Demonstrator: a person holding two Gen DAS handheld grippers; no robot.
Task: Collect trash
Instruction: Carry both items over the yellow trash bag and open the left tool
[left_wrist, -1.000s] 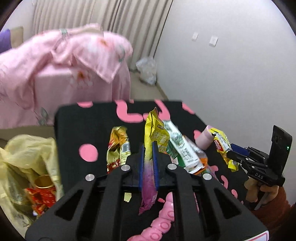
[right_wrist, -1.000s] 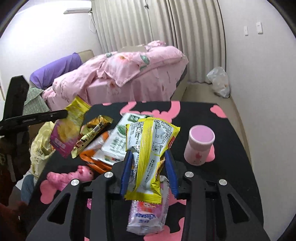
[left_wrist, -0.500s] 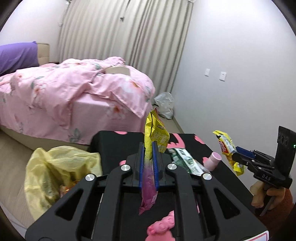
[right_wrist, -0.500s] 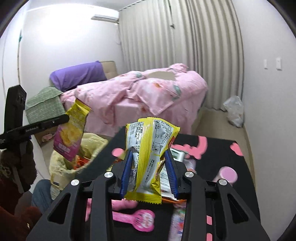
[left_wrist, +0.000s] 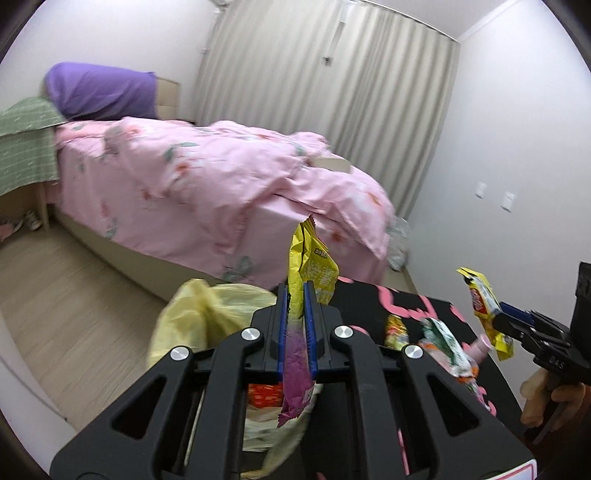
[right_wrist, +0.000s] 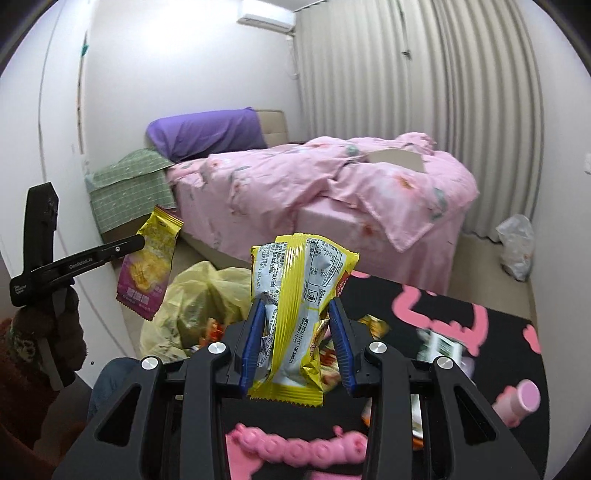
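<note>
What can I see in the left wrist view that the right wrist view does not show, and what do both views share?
Only the left wrist view shows the wall switches and shoes on the floor by the bed.

Only the right wrist view shows the air conditioner high on the wall and the pink toy on the black table.

Both show the bed, the yellow trash bag, the left gripper shut on a yellow and purple snack bag, and the right gripper shut on a yellow wrapper.
</note>
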